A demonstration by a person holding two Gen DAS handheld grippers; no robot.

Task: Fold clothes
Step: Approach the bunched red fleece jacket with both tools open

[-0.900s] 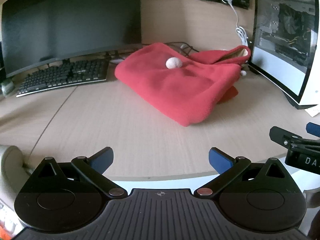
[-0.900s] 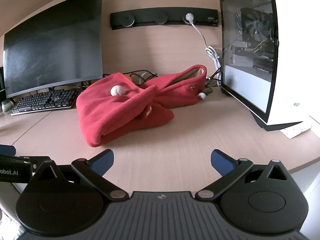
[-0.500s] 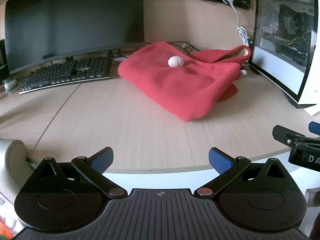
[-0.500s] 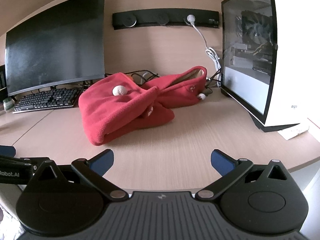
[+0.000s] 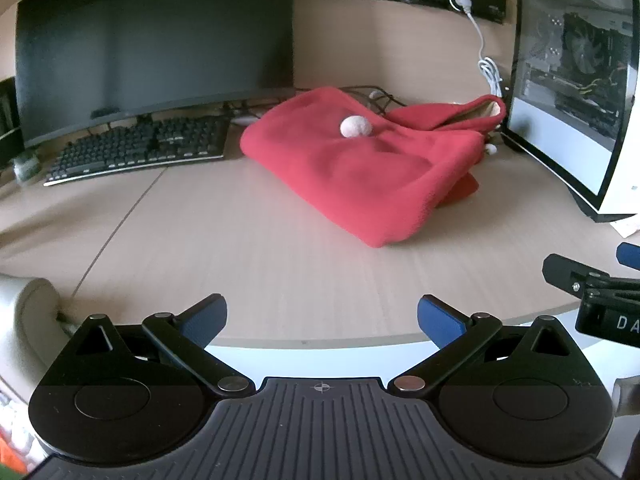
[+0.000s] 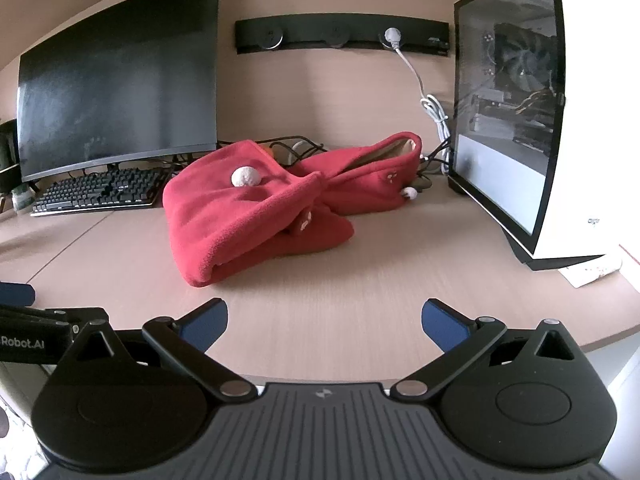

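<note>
**Both claws wide, empty, short of red fleece**

Left gripper: spread to full width, blue pads apart, nothing between. Hanging over near edge of wooden desk, angled down toward the surface. Right gripper: same, gaping wide, nothing held, also over the near desk edge. Each visible at the margin of the other's view: right one at far right of left view, left one at far left of right view.

Red fleece garment: bundled on desk, mid-surface, well apart from both claws. Folded over on itself in a thick roll, rounded fold edge toward the cameras. White pompom sitting on top. Hood lying open toward the right, pale lining showing. Second small white pompom at hood's lower edge, resting near the desk.

Surroundings: dark curved monitor at back left, screen off. Black keyboard before it, just left of the garment. White PC case with glass side panel at right, close to the hood. Black socket strip on wall, white cable plugged in, hanging in coils behind the hood. Dark cables tangled behind the garment.
</note>
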